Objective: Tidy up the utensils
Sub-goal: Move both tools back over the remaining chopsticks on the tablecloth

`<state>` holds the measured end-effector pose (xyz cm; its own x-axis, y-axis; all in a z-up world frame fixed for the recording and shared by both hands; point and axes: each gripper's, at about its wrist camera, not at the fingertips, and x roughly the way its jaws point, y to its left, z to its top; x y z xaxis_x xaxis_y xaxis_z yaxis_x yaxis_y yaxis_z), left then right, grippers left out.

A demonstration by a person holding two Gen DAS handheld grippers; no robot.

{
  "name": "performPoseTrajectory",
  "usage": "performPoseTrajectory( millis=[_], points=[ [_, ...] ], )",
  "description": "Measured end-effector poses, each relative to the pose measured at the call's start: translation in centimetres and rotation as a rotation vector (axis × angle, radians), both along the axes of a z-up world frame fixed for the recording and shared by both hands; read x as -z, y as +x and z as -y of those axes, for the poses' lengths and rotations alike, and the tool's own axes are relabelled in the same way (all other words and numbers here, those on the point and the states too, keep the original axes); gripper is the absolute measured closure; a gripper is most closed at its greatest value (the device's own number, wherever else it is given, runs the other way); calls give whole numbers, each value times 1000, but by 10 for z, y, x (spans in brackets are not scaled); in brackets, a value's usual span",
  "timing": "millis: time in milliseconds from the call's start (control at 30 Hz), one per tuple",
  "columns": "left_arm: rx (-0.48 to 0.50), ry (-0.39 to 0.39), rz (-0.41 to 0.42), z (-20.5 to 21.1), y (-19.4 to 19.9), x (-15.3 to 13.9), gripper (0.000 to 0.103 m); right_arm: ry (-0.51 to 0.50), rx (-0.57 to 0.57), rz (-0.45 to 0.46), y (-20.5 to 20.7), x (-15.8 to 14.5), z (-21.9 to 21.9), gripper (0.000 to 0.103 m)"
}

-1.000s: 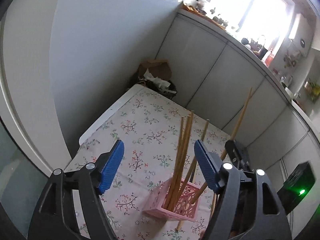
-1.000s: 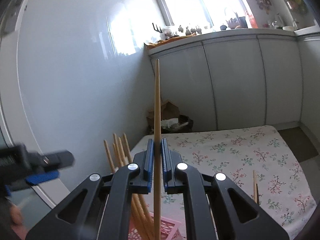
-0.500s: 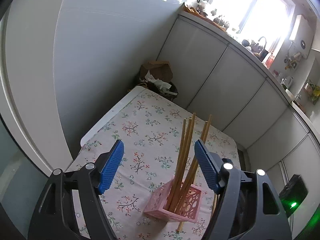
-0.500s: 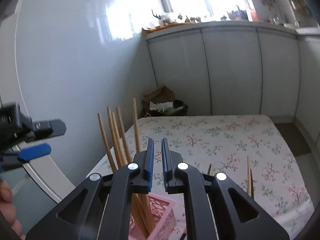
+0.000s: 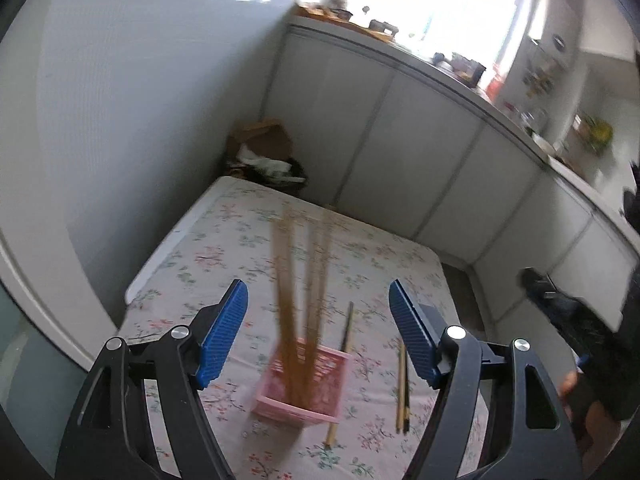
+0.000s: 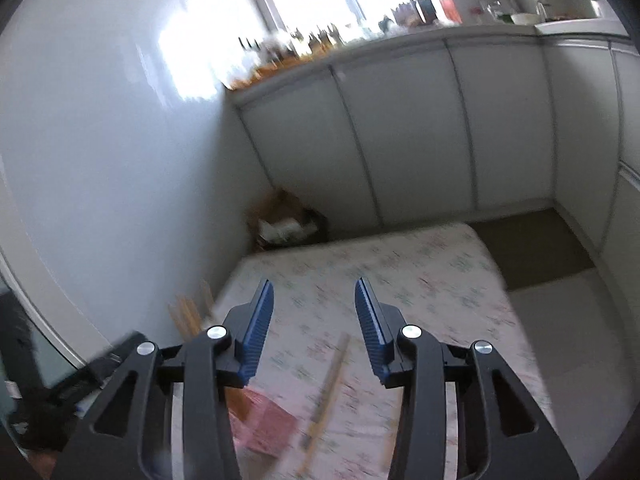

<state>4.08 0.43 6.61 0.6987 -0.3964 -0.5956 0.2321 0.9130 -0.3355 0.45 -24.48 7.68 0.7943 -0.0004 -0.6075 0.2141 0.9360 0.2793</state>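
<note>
Hovering over the pink basket (image 5: 304, 384), left gripper (image 5: 318, 332) gapes; right gripper (image 6: 314, 330) likewise.

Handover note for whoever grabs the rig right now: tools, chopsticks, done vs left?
Left tool: open, empty, above the pink basket.
Right tool: open, empty, over the floral tablecloth.
Done: a bundle of chopsticks stands in the basket, blurred, so no exact count.
Left: loose chopsticks on the cloth right of the basket; one runs past its right side, a pair lies further right. Pick them up and drop them in the basket.
</note>
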Motion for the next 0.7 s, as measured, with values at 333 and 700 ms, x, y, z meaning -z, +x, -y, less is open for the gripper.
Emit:
performPoseTrajectory(
  millis=[333, 700],
  points=[
    [263, 242, -74, 106, -16, 39, 31, 115, 49, -360, 9, 86, 64, 61],
    [399, 295, -277, 196, 12, 108, 30, 311, 247, -385, -23, 106, 127, 62]
  ],
)
